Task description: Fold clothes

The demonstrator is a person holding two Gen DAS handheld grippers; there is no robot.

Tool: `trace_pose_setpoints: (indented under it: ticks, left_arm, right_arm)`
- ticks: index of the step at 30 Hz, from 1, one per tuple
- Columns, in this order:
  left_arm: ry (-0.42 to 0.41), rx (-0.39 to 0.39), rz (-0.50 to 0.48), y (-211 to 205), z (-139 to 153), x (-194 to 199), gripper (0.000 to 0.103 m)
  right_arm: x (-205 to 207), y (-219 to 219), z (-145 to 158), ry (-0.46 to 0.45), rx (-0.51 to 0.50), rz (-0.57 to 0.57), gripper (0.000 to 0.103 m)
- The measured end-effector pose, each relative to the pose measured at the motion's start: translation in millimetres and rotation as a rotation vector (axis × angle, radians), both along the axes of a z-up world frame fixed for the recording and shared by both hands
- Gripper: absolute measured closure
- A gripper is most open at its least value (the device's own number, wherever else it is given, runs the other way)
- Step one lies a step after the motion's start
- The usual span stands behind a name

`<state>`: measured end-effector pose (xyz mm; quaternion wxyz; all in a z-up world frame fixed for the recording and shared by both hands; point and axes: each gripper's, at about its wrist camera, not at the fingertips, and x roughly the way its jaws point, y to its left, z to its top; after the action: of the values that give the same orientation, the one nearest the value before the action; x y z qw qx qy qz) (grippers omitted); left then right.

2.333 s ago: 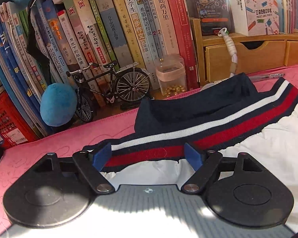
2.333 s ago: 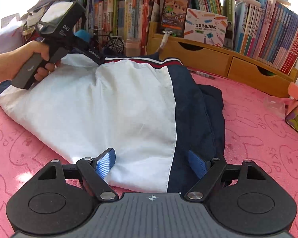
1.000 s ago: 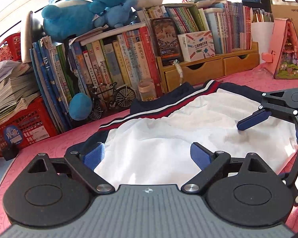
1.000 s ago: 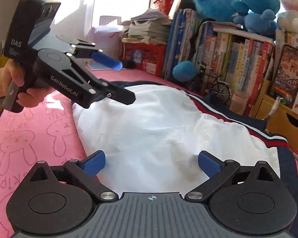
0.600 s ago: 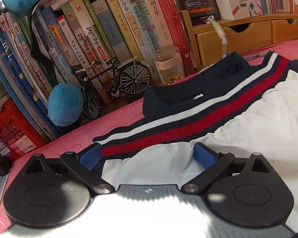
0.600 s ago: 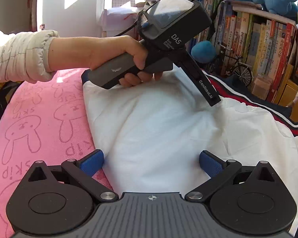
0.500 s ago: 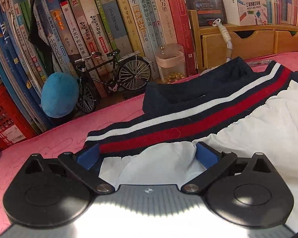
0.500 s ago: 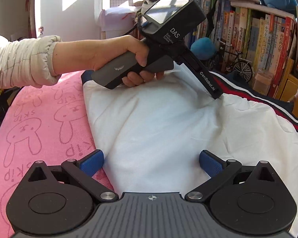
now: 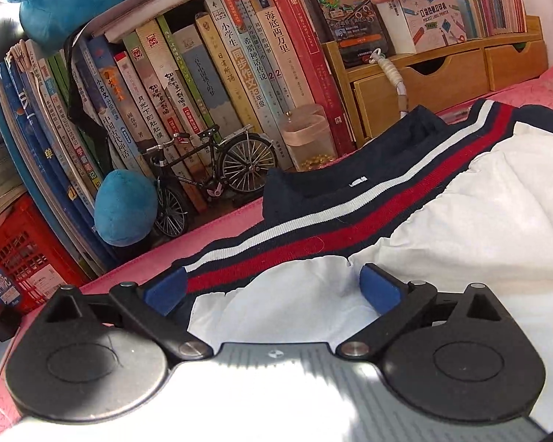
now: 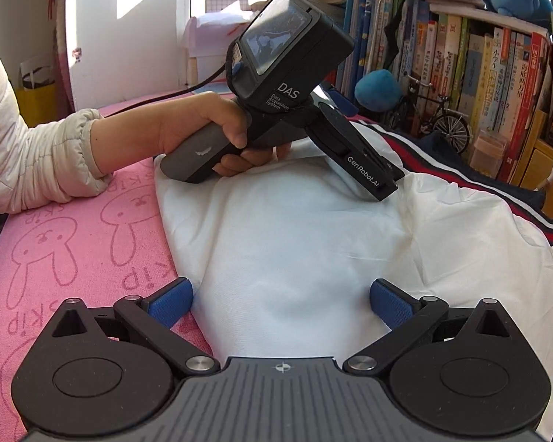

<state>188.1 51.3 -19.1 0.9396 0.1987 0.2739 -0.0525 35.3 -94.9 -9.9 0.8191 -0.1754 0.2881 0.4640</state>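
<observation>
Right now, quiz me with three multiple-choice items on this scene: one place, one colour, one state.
1. The small black model bicycle stands:
A. before the row of upright books
B. on the white garment
C. inside a wooden drawer

2. The waistband's widest stripe is:
A. green
B. red
C. yellow

3. The left gripper is:
A. shut on the waistband
B. shut on nothing
C. open over the white and navy garment

Answers: A, it is parked against the books; B, red beside a white stripe; C, its blue pads stand wide apart.
</observation>
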Motion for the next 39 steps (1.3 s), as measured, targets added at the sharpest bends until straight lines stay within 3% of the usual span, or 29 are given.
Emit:
trace_pose_setpoints:
  ticks: [8, 11, 16, 18, 21, 23, 26, 30, 35, 39]
  left_arm:
    - [0.063, -0.114, 0.0, 15, 2, 7, 0.001]
    - [0.072, -0.129, 0.054, 23, 14, 6, 0.0]
    - [0.032, -0.276, 0.115, 59, 63, -57, 0.001]
    - [-0.001, -0.267, 0.107, 70, 72, -94, 0.0]
    - [-0.027, -0.166, 0.14, 78, 68, -145, 0.0]
    - [-0.016, -0.074, 0.176, 78, 56, -169, 0.0]
    - [0.049, -0.016, 0.241, 85, 35, -180, 0.0]
    - [0.097, -0.028, 0.339, 104, 18, -180, 0.0]
    - [0.103, -0.117, 0.36, 122, 17, -184, 0.0]
    - [0.096, -0.168, 0.354, 128, 14, -188, 0.0]
  right_arm:
    - [1, 0, -1, 0.0, -0.001, 0.0, 0.0]
    - [1, 0, -1, 0.002, -0.001, 0.0, 0.0]
    - [1, 1, -1, 0.004, 0.0, 0.0, 0.0]
    - [1, 1, -1, 0.004, -0.001, 0.0, 0.0]
    - [0, 0, -2, 0.003, -0.001, 0.0, 0.0]
    - [0, 0, -2, 0.004, -0.001, 0.0, 0.0]
    - [1, 1, -2, 0.005, -0.001, 0.001, 0.0]
    - [-6, 1, -2, 0.015, -0.001, -0.05, 0.0]
    - [-22, 1, 3, 0.053, -0.055, -0.222, 0.0]
    - [-36, -45, 3, 0.098, -0.043, -0.379, 0.0]
